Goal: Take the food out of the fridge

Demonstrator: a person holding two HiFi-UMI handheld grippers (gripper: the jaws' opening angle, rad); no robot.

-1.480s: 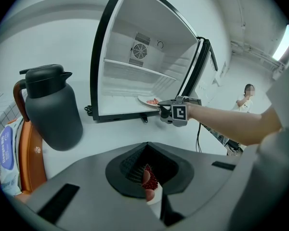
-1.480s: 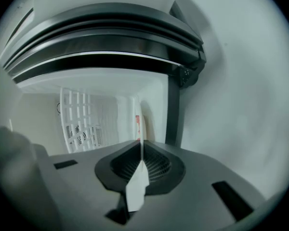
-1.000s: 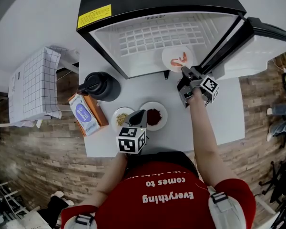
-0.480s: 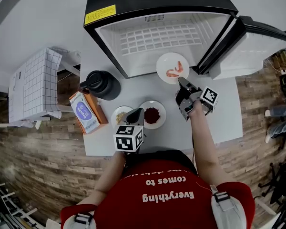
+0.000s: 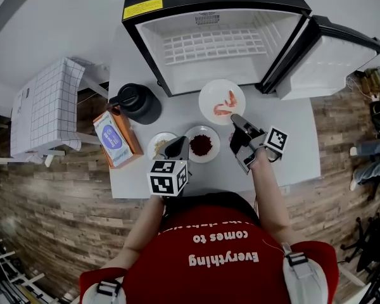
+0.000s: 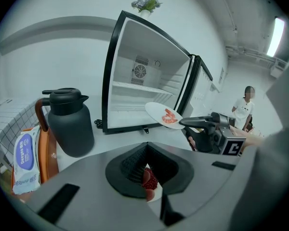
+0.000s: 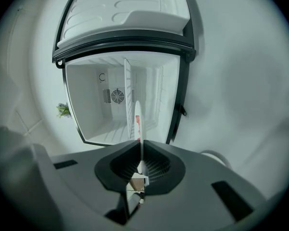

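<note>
We judge the job nearly done. The plate (image 5: 209, 97) with the shrimp (image 5: 225, 106) is already out of the fridge (image 5: 196, 27). It hangs in the air just ahead of the right gripper (image 5: 236, 120), with the open cabinet beyond its far rim and the table (image 5: 291, 151) below it. The shelves we can see look bare (the door (image 5: 329, 49) stands swung wide on that gripper's outer side). What looks left is to set this plate down, probably beside the two dishes already on the table.

The right gripper is clamped on the plate's near rim. It is rolled onto its side, so one jaw sits above the rim and one below, and the plate stays about level. That forearm reaches forward from the body, with the tool roughly level.

The left gripper (image 5: 175, 148) is tucked close to the chest and tipped downward. Its jaws are closed on nothing. Right under its nose sits the dish of red food (image 5: 214, 149), and the grain dish (image 5: 157, 143) lies beside it.
</note>
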